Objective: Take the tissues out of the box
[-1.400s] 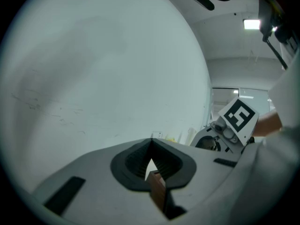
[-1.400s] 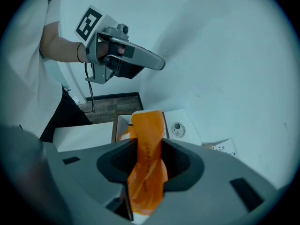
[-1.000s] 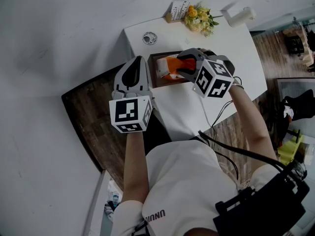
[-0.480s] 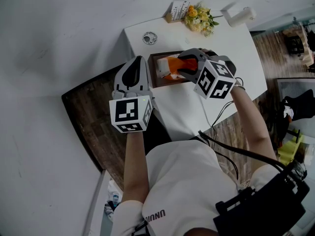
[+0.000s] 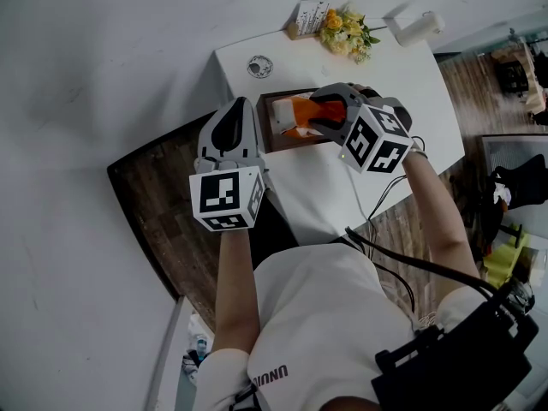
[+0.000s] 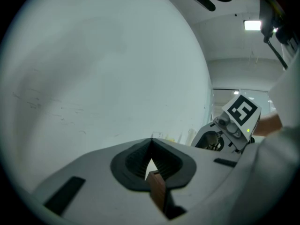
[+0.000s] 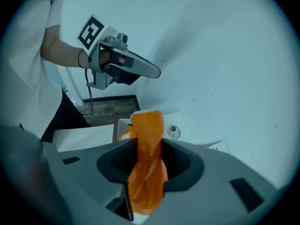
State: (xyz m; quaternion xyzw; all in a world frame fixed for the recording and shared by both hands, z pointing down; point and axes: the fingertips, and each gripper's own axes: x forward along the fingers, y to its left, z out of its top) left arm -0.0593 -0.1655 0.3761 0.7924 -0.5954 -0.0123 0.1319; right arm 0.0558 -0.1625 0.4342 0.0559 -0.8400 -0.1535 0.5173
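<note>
A white table [image 5: 325, 178] is carrying a brown box [image 5: 267, 128] toward its far left side. The left gripper [image 5: 233, 120] is hanging just left of the box, jaws clenched on nothing. The right gripper [image 5: 327, 110] is reaching over the box, grasping the orange tissue pack [image 7: 146, 125], which is sticking up out of the box.

My right claw [image 7: 149, 146] grips an orange tissue pack [image 7: 147, 123], which sticks out past the tips; the box [image 7: 116, 131] lies just beyond them.
</note>
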